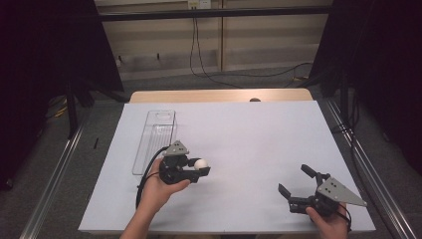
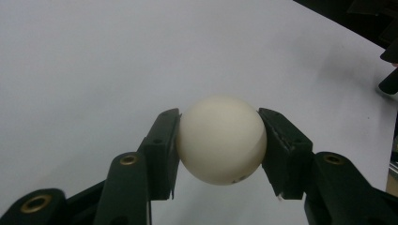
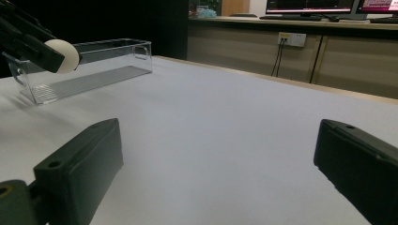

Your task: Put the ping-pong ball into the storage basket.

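Fingers (image 2: pixel 162 150) of the left gripper (image 2: pixel 219 150) pinch a white ball (image 2: pixel 220 139) from both sides, pads pressed on its flanks; ball sits clear of the table. Right gripper (image 1: pixel 297 181) has its fingers spread wide, nothing between them.

Hidden / cut off:
- High view: left gripper (image 1: pixel 196 167) body covers part of the ball (image 1: pixel 200 164); only its upper half pokes out at the tip. Left hand (image 1: pixel 158 186) wraps the body from below.
- Right hand (image 1: pixel 328 221) is cut off by the bottom edge at 5 o'clock.
- Right gripper view: both of its own jaws are cropped at the bottom corners. The left gripper enters at 10 o'clock, mostly out of frame, with the ball (image 3: pixel 62 55) partly behind a jaw.
- Small dark mark on the ball's underside in the left gripper view, too small to read.
- Small dark spot on the table's far wooden edge at 12 o'clock, can't tell what it is.

Containers:
- Clear plastic bin (image 1: pixel 154 139), long and narrow, lies on the white table sheet (image 1: pixel 249 139) at 10 o'clock, just beyond the left gripper. Ribbed floor visible through the walls; nothing in it.
- Ball is outside the bin, just to its near right at 8 o'clock of table centre.
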`<state>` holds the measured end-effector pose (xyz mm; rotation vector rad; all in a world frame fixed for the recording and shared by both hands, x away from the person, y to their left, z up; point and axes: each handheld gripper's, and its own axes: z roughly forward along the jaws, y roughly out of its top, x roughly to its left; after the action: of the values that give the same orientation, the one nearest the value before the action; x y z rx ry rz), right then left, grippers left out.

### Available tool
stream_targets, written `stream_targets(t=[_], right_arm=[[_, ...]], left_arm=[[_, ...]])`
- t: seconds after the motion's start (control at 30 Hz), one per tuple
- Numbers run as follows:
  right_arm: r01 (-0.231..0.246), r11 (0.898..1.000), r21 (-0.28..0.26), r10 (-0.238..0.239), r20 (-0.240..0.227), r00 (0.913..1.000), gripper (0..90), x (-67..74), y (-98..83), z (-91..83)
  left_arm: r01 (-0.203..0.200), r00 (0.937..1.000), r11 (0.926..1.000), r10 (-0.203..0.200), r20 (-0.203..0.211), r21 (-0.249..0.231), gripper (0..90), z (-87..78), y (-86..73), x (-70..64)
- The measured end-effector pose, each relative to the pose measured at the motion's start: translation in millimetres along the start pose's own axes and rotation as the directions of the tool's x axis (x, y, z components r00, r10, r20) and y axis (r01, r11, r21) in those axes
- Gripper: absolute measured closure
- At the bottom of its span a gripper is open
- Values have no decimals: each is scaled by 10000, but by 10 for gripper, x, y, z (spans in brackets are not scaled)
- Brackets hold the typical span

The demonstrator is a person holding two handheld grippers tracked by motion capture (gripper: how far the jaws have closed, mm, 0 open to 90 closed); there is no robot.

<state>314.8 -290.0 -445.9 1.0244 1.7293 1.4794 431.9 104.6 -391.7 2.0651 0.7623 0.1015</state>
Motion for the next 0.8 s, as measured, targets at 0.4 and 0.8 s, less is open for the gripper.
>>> stream_targets(t=[0.4,0.8], right_arm=[[3,10000,-12,-3,-19,10000,13,-2,1,-4],[-5,10000,-6,5,-40,10000,14,0,1,-5]], left_arm=[[68,9999,9999,-69,-106,-132,512,-55,2,47],[139,9998,9996,-142,-101,-260,512,-87,4,76]])
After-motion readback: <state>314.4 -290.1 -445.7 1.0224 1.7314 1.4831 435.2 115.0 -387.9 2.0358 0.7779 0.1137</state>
